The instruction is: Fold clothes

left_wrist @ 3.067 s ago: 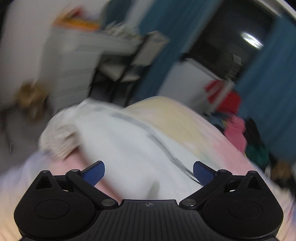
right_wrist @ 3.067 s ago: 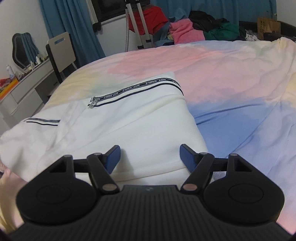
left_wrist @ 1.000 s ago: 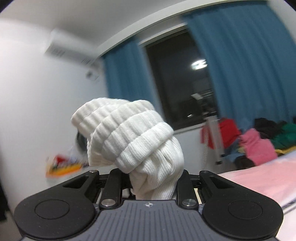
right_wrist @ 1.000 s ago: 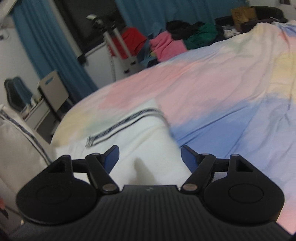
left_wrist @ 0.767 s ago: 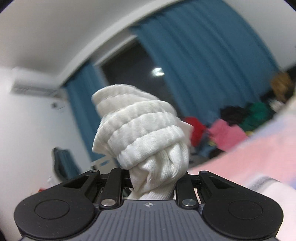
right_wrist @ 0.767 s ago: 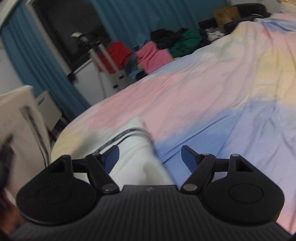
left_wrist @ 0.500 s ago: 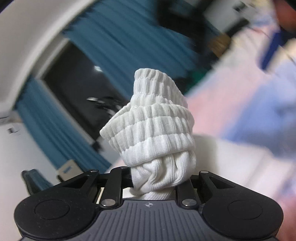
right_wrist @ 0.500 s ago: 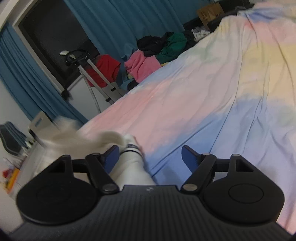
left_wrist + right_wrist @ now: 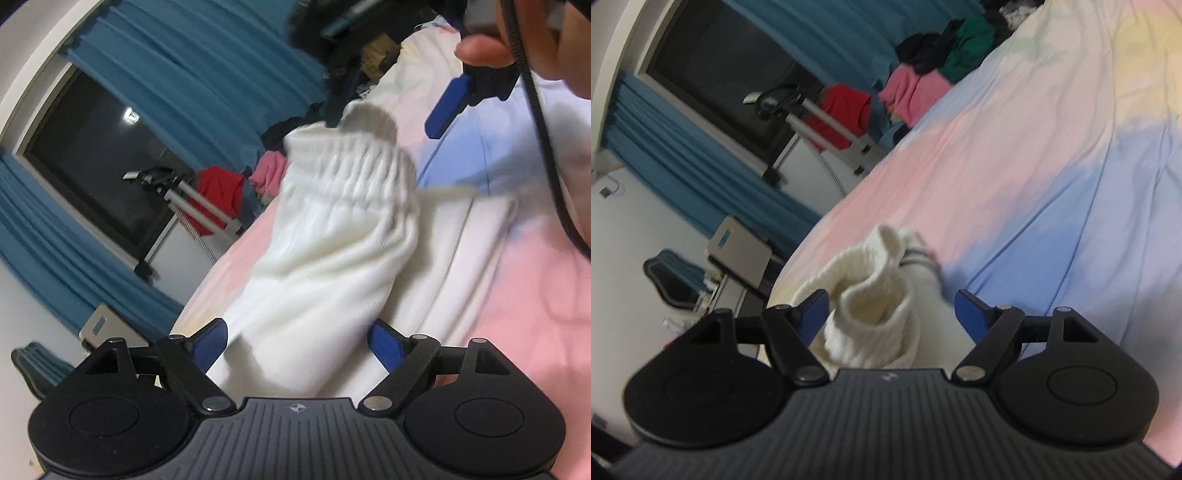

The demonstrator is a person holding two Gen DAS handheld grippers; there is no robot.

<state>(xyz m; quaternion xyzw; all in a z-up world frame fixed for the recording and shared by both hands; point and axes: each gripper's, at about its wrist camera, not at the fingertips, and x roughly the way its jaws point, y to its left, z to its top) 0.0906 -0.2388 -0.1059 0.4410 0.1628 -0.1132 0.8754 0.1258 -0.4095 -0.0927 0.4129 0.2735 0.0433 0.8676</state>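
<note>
Left wrist view: left gripper [image 9: 297, 341] jaws have just been opening and stand wide; the white garment's ribbed cuff [image 9: 347, 166] and sleeve lie between them, unpinched, dropping onto the folded body [image 9: 465, 251] on the pastel bedsheet [image 9: 535, 295]. Right gripper [image 9: 890, 308] is also wide, holding nothing, cuff bunched just ahead. Judgement: back the left straight out without snagging, then flatten the sleeve inside the fold outline. Risk: the bunched cuff leaves a lump.
</note>
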